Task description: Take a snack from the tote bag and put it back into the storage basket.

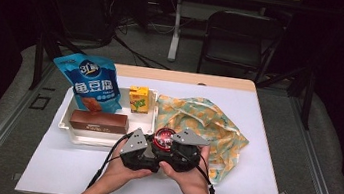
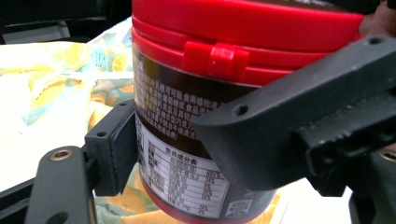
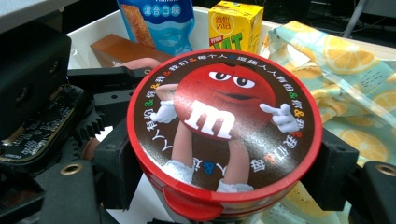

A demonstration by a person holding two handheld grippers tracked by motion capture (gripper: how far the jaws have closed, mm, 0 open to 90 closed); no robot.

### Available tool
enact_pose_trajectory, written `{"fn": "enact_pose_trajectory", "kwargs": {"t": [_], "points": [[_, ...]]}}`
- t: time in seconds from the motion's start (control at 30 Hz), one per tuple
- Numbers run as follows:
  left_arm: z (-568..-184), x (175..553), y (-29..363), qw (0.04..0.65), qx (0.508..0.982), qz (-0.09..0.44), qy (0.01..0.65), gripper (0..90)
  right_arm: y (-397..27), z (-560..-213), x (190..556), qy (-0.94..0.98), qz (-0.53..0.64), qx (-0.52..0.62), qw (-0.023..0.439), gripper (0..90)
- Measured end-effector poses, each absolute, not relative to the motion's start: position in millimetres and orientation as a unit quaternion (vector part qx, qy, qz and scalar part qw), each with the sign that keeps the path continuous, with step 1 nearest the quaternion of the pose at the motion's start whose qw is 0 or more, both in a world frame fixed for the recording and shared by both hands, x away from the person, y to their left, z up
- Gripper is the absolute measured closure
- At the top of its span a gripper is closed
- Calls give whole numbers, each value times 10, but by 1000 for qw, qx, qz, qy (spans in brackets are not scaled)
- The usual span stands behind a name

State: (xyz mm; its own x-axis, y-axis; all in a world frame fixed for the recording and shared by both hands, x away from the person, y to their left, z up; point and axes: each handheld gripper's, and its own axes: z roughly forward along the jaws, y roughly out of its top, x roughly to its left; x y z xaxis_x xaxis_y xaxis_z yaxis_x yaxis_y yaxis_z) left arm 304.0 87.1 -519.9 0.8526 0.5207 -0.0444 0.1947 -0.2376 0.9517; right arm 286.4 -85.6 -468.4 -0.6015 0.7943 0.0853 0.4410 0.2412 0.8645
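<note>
Both grippers (image 1: 162,148) together, jaws clamped

left gripper (image 1: 146,146): black, grey three-cornered plate, black cable | right gripper (image 1: 178,148): black, grey plate, screwed jaws | forearms bare

Room dim; light falls mainly on the white-topped counter (image 1: 258,189) with a wood far edge. Grey floor (image 1: 2,105) around it. Black folding chair (image 1: 240,40) behind, beside a white stand leg (image 1: 176,27).
</note>
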Motion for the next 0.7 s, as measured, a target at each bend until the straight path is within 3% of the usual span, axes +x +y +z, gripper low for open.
{"fn": "enact_pose_trajectory", "kwargs": {"t": [0.17,0.33,0.7], "points": [[-5169,3000,869,572,773,150,229,248,-876,-4679,2850,765,476,392,186,235],[-5190,3025,908,566,771,152,250,251,-984,-4599,2807,750,507,383,182,154],[-5195,3144,1204,571,746,146,310,252,-1285,-4520,2795,725,531,395,191,149]]}}
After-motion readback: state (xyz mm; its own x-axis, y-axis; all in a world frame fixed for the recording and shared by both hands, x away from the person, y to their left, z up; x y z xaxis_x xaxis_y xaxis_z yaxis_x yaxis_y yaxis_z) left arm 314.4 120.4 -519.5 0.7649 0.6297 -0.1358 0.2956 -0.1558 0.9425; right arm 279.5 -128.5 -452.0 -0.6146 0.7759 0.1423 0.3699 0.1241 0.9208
